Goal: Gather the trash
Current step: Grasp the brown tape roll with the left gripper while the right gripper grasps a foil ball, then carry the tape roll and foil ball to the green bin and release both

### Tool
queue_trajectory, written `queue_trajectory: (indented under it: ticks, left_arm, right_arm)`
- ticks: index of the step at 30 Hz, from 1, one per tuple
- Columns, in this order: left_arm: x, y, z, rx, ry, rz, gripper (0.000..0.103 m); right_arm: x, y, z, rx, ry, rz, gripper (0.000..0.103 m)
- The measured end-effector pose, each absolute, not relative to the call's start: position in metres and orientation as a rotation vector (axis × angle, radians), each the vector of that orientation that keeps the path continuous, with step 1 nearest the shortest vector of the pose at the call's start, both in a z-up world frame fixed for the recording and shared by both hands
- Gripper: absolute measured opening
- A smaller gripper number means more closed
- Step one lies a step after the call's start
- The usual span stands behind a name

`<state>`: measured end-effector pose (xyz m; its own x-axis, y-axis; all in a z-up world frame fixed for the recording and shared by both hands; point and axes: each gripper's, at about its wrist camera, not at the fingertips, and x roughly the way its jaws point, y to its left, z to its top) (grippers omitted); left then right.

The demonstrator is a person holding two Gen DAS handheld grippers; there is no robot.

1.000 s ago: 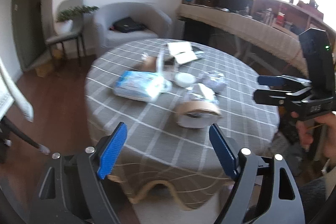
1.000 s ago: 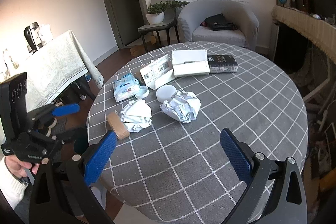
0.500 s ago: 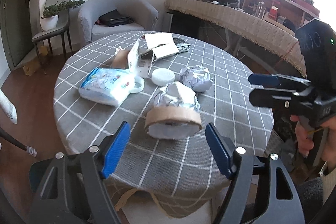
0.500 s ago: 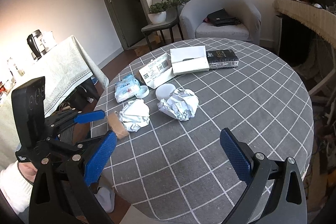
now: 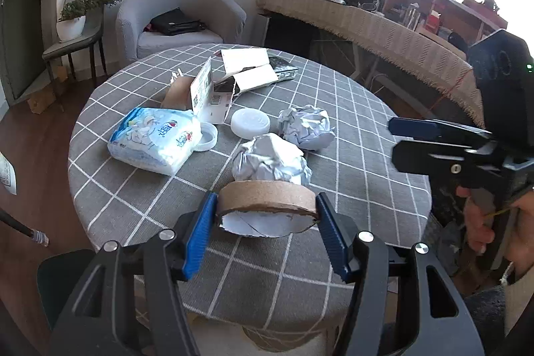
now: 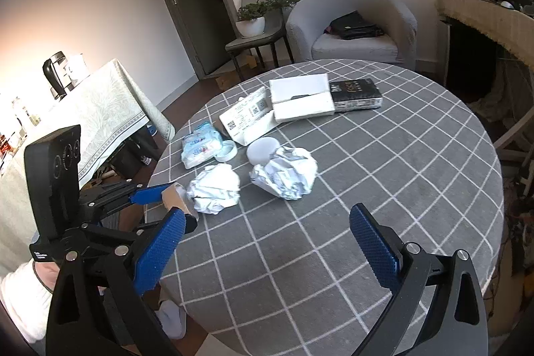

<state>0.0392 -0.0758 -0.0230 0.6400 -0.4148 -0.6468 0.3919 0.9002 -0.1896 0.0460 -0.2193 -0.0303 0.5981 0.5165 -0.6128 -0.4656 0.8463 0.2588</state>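
Left gripper (image 5: 267,216) is down at the near edge of the round table (image 5: 367,162), and its jaws have just been closing: the blue pads (image 5: 200,232) now sit against both sides of a used-up tape roll (image 5: 267,197), a brown cardboard ring lying on its side with white paper showing inside. From the right wrist view the same ring (image 6: 175,197) shows at the table's left edge, caught between the left gripper's fingers. So the left one grips the tape roll, which rests on the grey checked cloth.

Right gripper (image 6: 270,246) hangs over the near part of the table with its jaws spread wide and nothing between them; a hand (image 5: 484,222) holds its handle off to the right in the left wrist view.

Just behind the tape roll, touching or nearly touching it, sits a crumpled paper ball (image 5: 268,160). A second crumpled ball (image 5: 305,127) lies just beyond and to the right of the first. Beside them is a white round lid (image 5: 250,122), and a smaller ring-shaped cap (image 5: 207,137) lies against a soft pack of wipes (image 5: 157,139) on the left. Further back stand an opened cardboard box with printed labels (image 5: 207,89), a white box (image 5: 248,69) and a dark book (image 6: 355,94).

Beyond the table I see a grey armchair (image 6: 353,22) with a black bag (image 6: 353,25) on its seat, and a potted plant (image 6: 252,19) on a chair.
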Motion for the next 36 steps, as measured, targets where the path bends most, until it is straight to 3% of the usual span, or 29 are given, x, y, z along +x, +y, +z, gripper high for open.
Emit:
queue_trajectory:
  ticks: [4,6,7,16,19,22,24,36]
  left_arm:
    - [0.031,-0.068,-0.018,-0.011,0.730,-0.459,0.063]
    - [0.029,-0.062,-0.017,-0.011,0.727,-0.453,0.063]
    - [0.029,-0.057,-0.016,-0.015,0.725,-0.447,0.063]
    - [0.024,-0.016,-0.007,-0.052,0.706,-0.388,0.062]
    - [0.024,-0.002,-0.007,-0.060,0.708,-0.363,0.062]
    - [0.022,0.016,-0.009,-0.068,0.711,-0.336,0.062]
    - [0.020,0.029,-0.014,-0.072,0.721,-0.310,0.062]
    - [0.017,0.118,-0.042,-0.122,0.787,-0.119,0.062]
  right_arm:
    - [0.044,-0.203,-0.029,0.056,0.734,0.598,0.095]
    - [0.045,-0.191,-0.029,0.032,0.746,0.608,0.080]
    - [0.045,-0.186,-0.031,0.022,0.754,0.611,0.078]
    - [0.055,-0.151,-0.043,-0.014,0.794,0.623,0.077]
    - [0.060,-0.143,-0.047,-0.025,0.803,0.608,0.072]
    - [0.065,-0.133,-0.052,-0.048,0.817,0.590,0.065]
    - [0.069,-0.128,-0.056,-0.062,0.824,0.564,0.048]
    - [0.060,-0.089,-0.021,-0.062,0.725,0.617,0.047]
